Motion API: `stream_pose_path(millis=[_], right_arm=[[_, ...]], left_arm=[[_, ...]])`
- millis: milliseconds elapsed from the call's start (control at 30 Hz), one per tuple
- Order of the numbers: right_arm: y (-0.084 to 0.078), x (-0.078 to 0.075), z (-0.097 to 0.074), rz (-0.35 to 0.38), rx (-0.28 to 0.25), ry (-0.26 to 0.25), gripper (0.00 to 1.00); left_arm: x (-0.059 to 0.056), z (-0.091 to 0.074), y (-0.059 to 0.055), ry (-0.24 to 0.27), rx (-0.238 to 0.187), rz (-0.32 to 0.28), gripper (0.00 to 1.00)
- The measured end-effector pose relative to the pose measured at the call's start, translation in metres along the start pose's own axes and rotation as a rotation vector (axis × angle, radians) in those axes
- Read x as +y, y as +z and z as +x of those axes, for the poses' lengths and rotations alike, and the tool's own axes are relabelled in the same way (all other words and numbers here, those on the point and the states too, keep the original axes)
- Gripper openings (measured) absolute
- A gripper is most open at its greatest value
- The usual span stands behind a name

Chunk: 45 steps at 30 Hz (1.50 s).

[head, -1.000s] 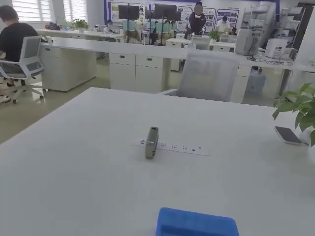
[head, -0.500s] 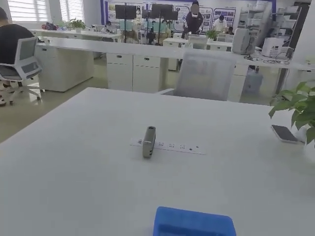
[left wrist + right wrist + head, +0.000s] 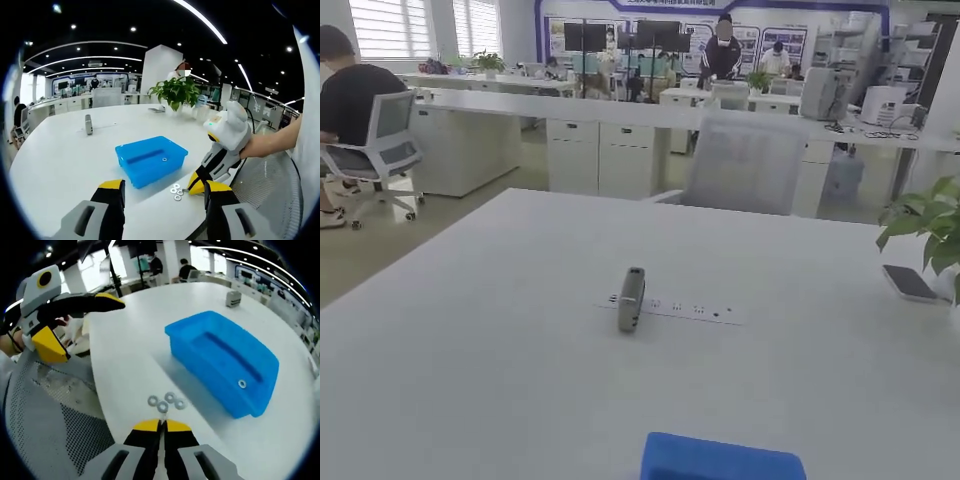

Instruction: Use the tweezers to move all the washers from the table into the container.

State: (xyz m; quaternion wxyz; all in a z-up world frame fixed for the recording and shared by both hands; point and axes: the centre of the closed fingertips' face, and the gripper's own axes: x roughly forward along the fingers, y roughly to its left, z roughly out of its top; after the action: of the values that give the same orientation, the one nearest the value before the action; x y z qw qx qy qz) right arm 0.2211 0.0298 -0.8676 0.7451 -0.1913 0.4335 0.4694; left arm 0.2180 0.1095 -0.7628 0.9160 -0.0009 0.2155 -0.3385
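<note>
Several small metal washers (image 3: 165, 402) lie in a cluster on the white table (image 3: 125, 365), close to the near edge. My right gripper (image 3: 161, 427) is just behind them, shut on thin tweezers whose tip (image 3: 162, 416) points at the cluster. The blue container (image 3: 225, 365) stands beyond the washers and holds one washer (image 3: 242, 384). In the left gripper view my left gripper (image 3: 165, 187) is open and holds nothing, with the washers (image 3: 176, 190) and the right gripper (image 3: 192, 186) just ahead. The container's edge (image 3: 720, 460) shows low in the head view.
A grey adapter (image 3: 632, 298) stands on a power strip (image 3: 685, 310) mid-table. A phone (image 3: 908, 282) and a potted plant (image 3: 930, 225) sit at the right. A mesh chair (image 3: 45, 410) is under the near table edge. An office chair (image 3: 745, 160) stands at the far side.
The head camera has shifted slightly; the adapter, power strip and container have not moved on the table.
</note>
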Motion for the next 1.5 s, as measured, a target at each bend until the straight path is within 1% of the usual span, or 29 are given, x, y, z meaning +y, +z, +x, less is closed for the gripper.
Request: stream_pose_path(millis=[67, 100, 133, 167, 200, 233, 300, 333, 367, 400, 433, 500, 533, 567, 600, 700, 767, 833, 867, 900, 933, 967, 1000, 1167, 1267, 1300, 1367, 1467, 1500], right_arm=[[0.0, 0.001, 0.0, -0.01, -0.01, 0.008, 0.0], [0.001, 0.001, -0.002, -0.023, -0.03, 0.004, 0.0], [0.0, 0.0, -0.003, -0.021, -0.03, -0.001, 0.0], [0.001, 0.001, -0.007, -0.023, -0.055, 0.005, 0.0], [0.008, 0.004, -0.008, -0.024, -0.102, 0.028, 0.0], [0.014, 0.006, -0.013, -0.015, -0.151, 0.035, 0.0], [0.017, 0.008, -0.018, -0.032, -0.203, 0.053, 0.0], [0.02, 0.007, -0.022, -0.045, -0.23, 0.053, 0.0], [0.021, 0.008, -0.024, -0.051, -0.241, 0.056, 0.0], [0.027, 0.011, -0.029, -0.068, -0.284, 0.073, 0.0], [0.03, 0.014, -0.034, -0.072, -0.31, 0.089, 0.0], [0.042, 0.021, -0.044, -0.095, -0.389, 0.131, 0.0], [0.046, 0.024, -0.047, -0.103, -0.407, 0.141, 0.0], [0.049, 0.025, -0.052, -0.115, -0.424, 0.146, 0.0], [0.056, 0.029, -0.057, -0.143, -0.459, 0.155, 0.0], [0.062, 0.039, -0.065, -0.18, -0.49, 0.202, 0.0], [0.064, 0.045, -0.067, -0.203, -0.492, 0.219, 0.0], [0.065, 0.05, -0.066, -0.217, -0.486, 0.222, 0.0], [0.065, 0.05, -0.066, -0.22, -0.487, 0.222, 0.0], [0.065, 0.051, -0.066, -0.226, -0.486, 0.229, 0.0], [0.065, 0.052, -0.066, -0.232, -0.484, 0.236, 0.0], [0.064, 0.056, -0.066, -0.246, -0.478, 0.248, 0.0], [0.064, 0.059, -0.065, -0.257, -0.473, 0.261, 0.0], [0.06, 0.062, -0.067, -0.282, -0.463, 0.262, 0.0], [0.058, 0.062, -0.068, -0.274, -0.46, 0.264, 0.0], [0.057, 0.062, -0.069, -0.264, -0.456, 0.268, 0.0], [0.05, 0.061, -0.065, -0.241, -0.425, 0.27, 0.0], [0.029, 0.055, -0.052, -0.235, -0.316, 0.249, 0.05], [0.017, 0.052, -0.042, -0.24, -0.26, 0.245, 0.08]], left_arm=[[-0.007, 0.0, -0.004, -0.05, 0.025, -0.026, 0.55], [-0.008, 0.0, -0.005, -0.059, 0.03, -0.027, 0.51], [-0.011, 0.0, -0.005, -0.079, 0.035, -0.021, 0.45], [-0.013, 0.0, -0.006, -0.092, 0.043, -0.02, 0.41], [-0.017, -0.001, -0.007, -0.116, 0.052, -0.018, 0.37], [-0.02, -0.001, -0.007, -0.139, 0.055, -0.016, 0.32], [-0.027, -0.001, -0.006, -0.188, 0.065, -0.027, 0.24], [-0.032, -0.002, -0.006, -0.226, 0.075, -0.031, 0.19], [-0.034, -0.003, -0.006, -0.247, 0.086, -0.021, 0.16], [-0.035, -0.002, -0.006, -0.259, 0.094, 0.0, 0.12], [-0.036, -0.002, -0.005, -0.278, 0.106, 0.033, 0.07], [-0.04, 0.001, 0.004, -0.315, 0.097, 0.074, 0.01], [-0.04, 0.002, 0.007, -0.325, 0.091, 0.075, 0.0], [-0.043, 0.004, 0.011, -0.351, 0.087, 0.076, 0.0], [-0.044, 0.005, 0.013, -0.363, 0.086, 0.077, 0.0], [-0.042, 0.012, 0.012, -0.379, 0.1, 0.1, 0.0], [-0.042, 0.015, 0.011, -0.398, 0.104, 0.111, 0.0], [-0.048, 0.015, 0.008, -0.444, 0.123, 0.128, 0.03], [-0.051, 0.014, 0.006, -0.468, 0.137, 0.148, 0.05], [-0.053, 0.015, 0.004, -0.475, 0.145, 0.183, 0.05], [-0.054, 0.015, 0.003, -0.476, 0.15, 0.192, 0.04], [-0.055, 0.014, 0.002, -0.481, 0.162, 0.223, 0.04], [-0.058, 0.014, 0.002, -0.486, 0.158, 0.239, 0.04], [-0.062, 0.012, 0.002, -0.513, 0.16, 0.23, 0.01], [-0.065, 0.012, 0.0, -0.524, 0.163, 0.247, 0.0], [-0.066, 0.012, -0.001, -0.531, 0.172, 0.256, 0.0], [-0.069, 0.011, -0.001, -0.542, 0.172, 0.277, 0.0], [-0.071, 0.013, 0.0, -0.541, 0.177, 0.296, 0.0], [-0.071, 0.014, 0.001, -0.54, 0.179, 0.303, 0.0]])
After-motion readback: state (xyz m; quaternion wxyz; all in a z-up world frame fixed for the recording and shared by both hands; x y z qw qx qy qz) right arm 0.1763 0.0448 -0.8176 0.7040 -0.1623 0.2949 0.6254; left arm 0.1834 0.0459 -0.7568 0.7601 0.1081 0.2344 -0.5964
